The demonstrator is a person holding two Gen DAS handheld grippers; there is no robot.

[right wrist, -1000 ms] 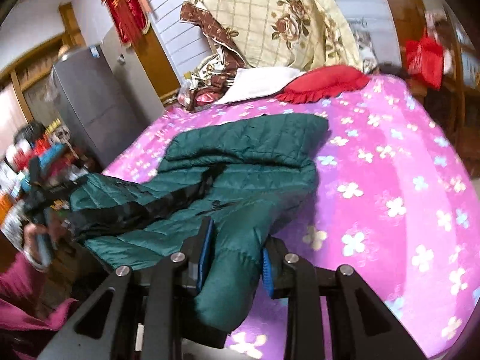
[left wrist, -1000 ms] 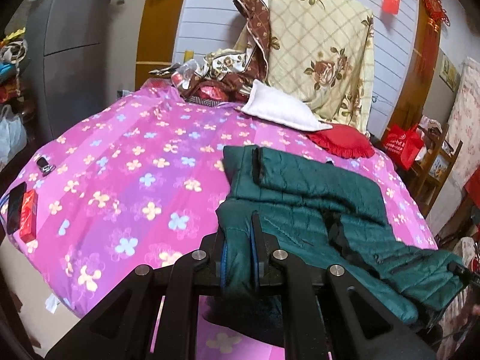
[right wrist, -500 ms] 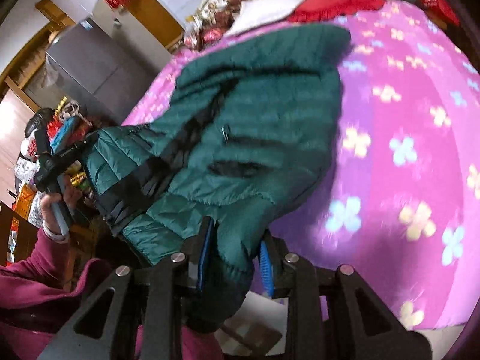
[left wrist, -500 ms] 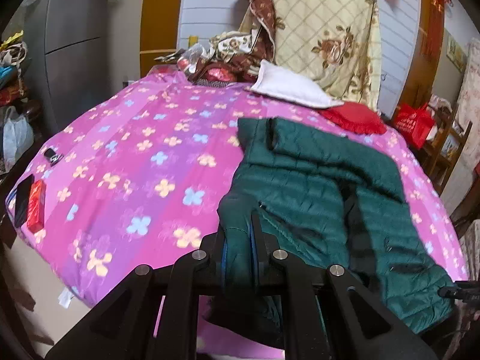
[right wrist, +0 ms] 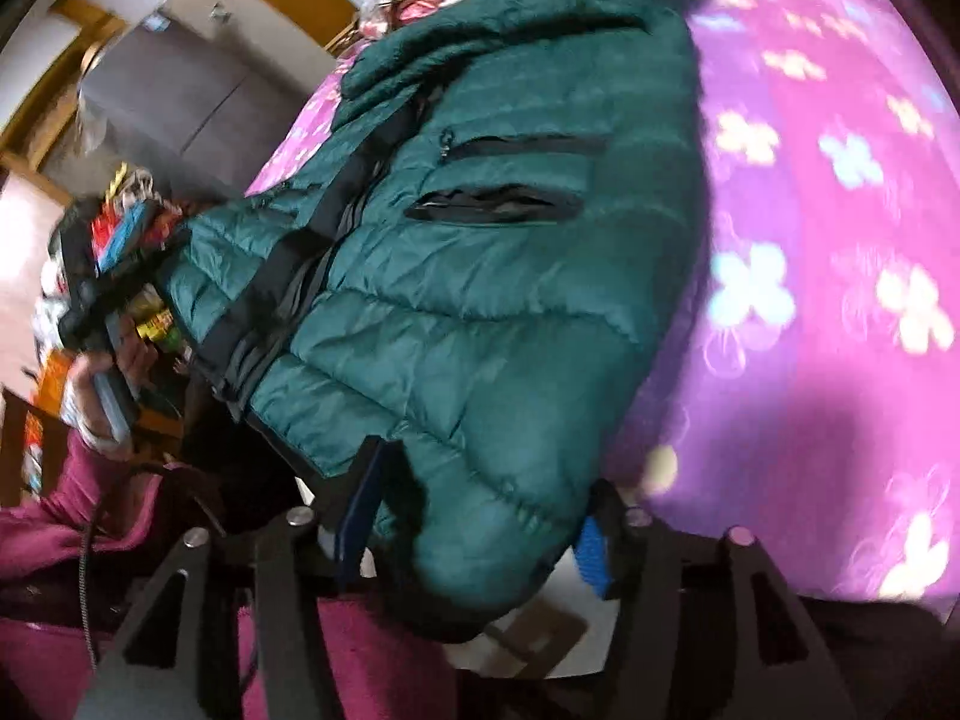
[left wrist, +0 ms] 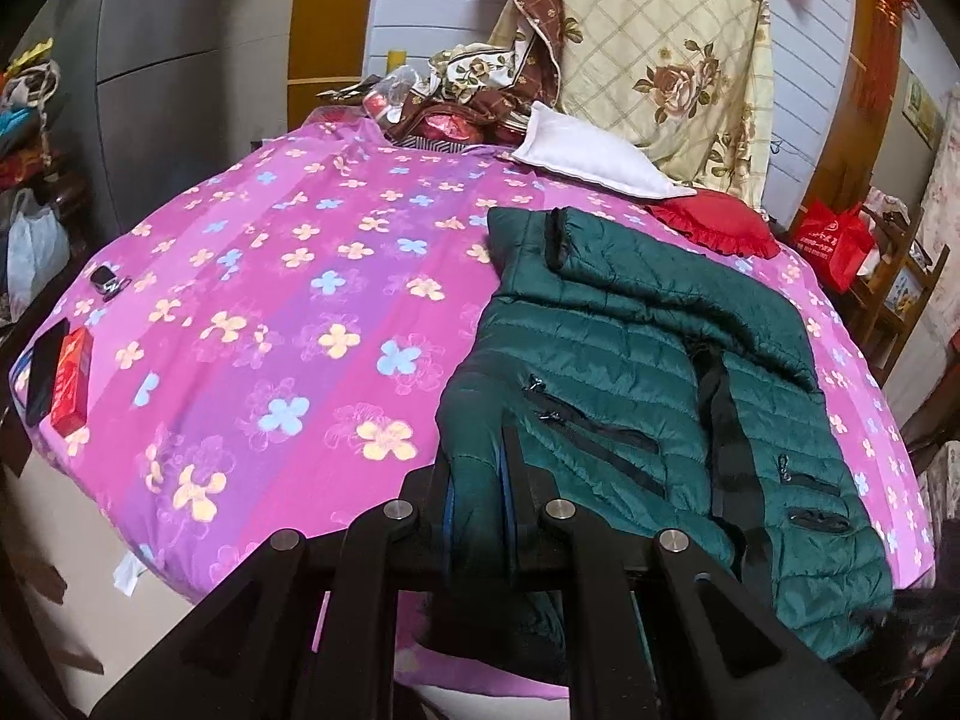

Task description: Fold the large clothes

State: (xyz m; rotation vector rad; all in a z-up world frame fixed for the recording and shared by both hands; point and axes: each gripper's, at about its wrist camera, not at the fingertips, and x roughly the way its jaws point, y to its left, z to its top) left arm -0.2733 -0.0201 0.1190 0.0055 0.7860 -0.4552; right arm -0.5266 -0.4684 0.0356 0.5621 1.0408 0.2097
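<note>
A dark green quilted jacket (left wrist: 630, 372) lies front up on the pink flowered bedspread (left wrist: 288, 300), hem toward me, black zipper down the middle. My left gripper (left wrist: 477, 498) is shut on the jacket's hem corner at the bed's near edge. In the right wrist view the jacket (right wrist: 480, 276) fills the frame. My right gripper (right wrist: 474, 534) stands wide around the other hem corner, with the fabric loose between the blue pads. The left gripper (right wrist: 102, 324) shows in a hand at the far left.
A white pillow (left wrist: 588, 150), a red cushion (left wrist: 714, 222) and a floral quilt (left wrist: 660, 60) are at the head of the bed. A red box (left wrist: 71, 378) and a phone (left wrist: 45, 372) lie at the left edge. A red bag (left wrist: 834, 240) stands right.
The jacket has been pulled toward the near edge and spread flatter. My right gripper's jaws have widened around the hem corner. The right view has tilted down over the jacket.
</note>
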